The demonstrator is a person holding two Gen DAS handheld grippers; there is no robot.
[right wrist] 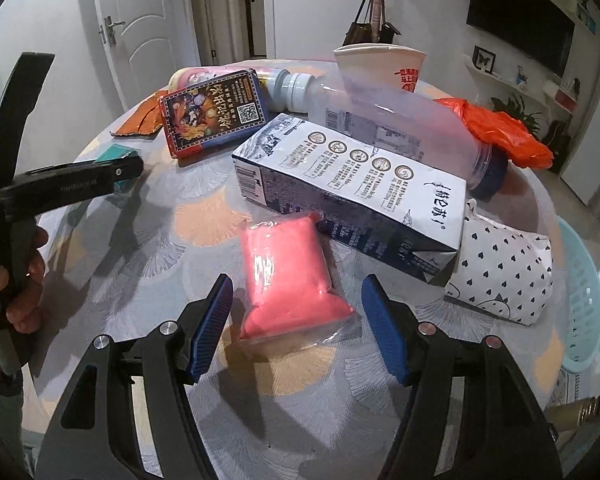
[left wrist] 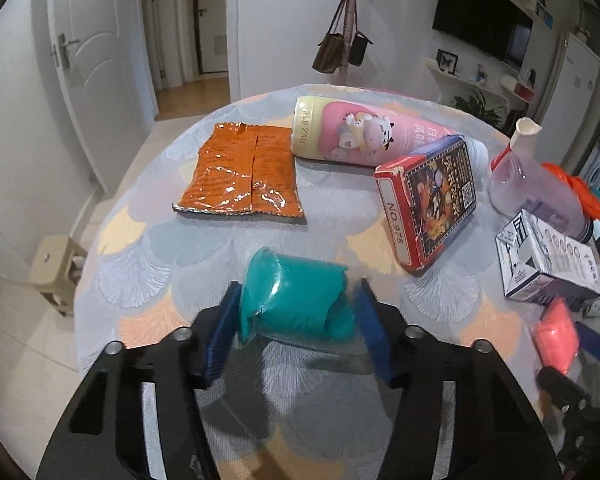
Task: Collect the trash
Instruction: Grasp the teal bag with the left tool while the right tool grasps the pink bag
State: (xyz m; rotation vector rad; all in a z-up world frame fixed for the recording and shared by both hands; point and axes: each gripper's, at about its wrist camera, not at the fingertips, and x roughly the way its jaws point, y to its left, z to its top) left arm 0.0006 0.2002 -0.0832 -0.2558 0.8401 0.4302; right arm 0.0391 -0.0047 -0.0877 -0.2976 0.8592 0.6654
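A teal packet [left wrist: 300,304] lies on the round table's patterned cloth [left wrist: 204,264]. My left gripper [left wrist: 296,292] straddles it, and both blue pads [left wrist: 224,320] touch its sides. In the right wrist view the left gripper [right wrist: 128,168] shows at the left, held by a hand, with the teal packet [right wrist: 114,154] at its tip. A pink packet [right wrist: 292,272] lies flat between the fingers of my right gripper [right wrist: 296,284]. A gap shows on each side of it, so that gripper is open. The pink packet [left wrist: 556,332] also appears at the right edge of the left wrist view.
An orange foil wrapper [left wrist: 240,172], a pink bottle [left wrist: 348,132], a red card box [left wrist: 432,200], a milk carton [right wrist: 352,184], a clear bottle [right wrist: 380,120], a paper cup [right wrist: 380,64], an orange bag [right wrist: 500,128] and a heart-patterned bag [right wrist: 504,276] crowd the table. A pale blue basket [right wrist: 580,300] stands beyond its right edge.
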